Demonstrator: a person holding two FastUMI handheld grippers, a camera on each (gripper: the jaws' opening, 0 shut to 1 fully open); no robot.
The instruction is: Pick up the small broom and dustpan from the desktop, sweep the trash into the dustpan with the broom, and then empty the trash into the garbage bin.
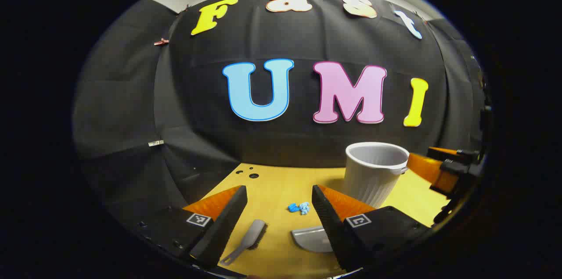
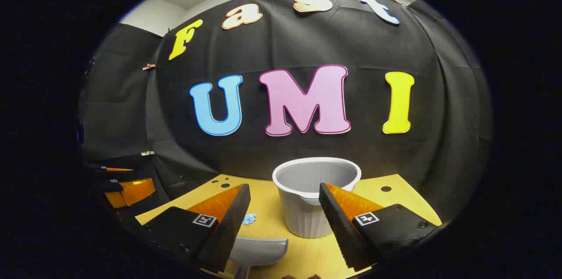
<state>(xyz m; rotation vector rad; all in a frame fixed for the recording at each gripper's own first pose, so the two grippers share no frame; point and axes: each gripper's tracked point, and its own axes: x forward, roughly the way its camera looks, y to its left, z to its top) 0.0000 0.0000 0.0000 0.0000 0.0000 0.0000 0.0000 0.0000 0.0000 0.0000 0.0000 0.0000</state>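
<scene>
So nothing is picked up yet. Left gripper hangs above the yellow wooden desktop, jaws spread wide, holding nothing. Right gripper likewise spread and empty, hovering nearer the bin.

Small grey broom with dark bristles lies flat on the near desk, handle pointing near-left, between the left gripper's fingers as seen from its camera. Grey plastic dustpan lies just right of the broom, partly hidden behind that gripper's right finger; it also sits low in the right gripper view, handle toward the near edge. Blue crumpled trash scraps sit a bit farther in, near both tools but apart from them. White ribbed plastic garbage bin stands upright at far right.

Risks, my guess:
- Broom lies flat with a thin handle, so jaws could slip off or pinch it crooked, giving a bad sweep angle.
- Scraps look light; a hard stroke may flick them past the dustpan or off the desk.
- Right gripper is close to the bin, so a careless drop toward the dustpan could knock it.
- Tilting the pan early spills scraps short of the bin.
</scene>
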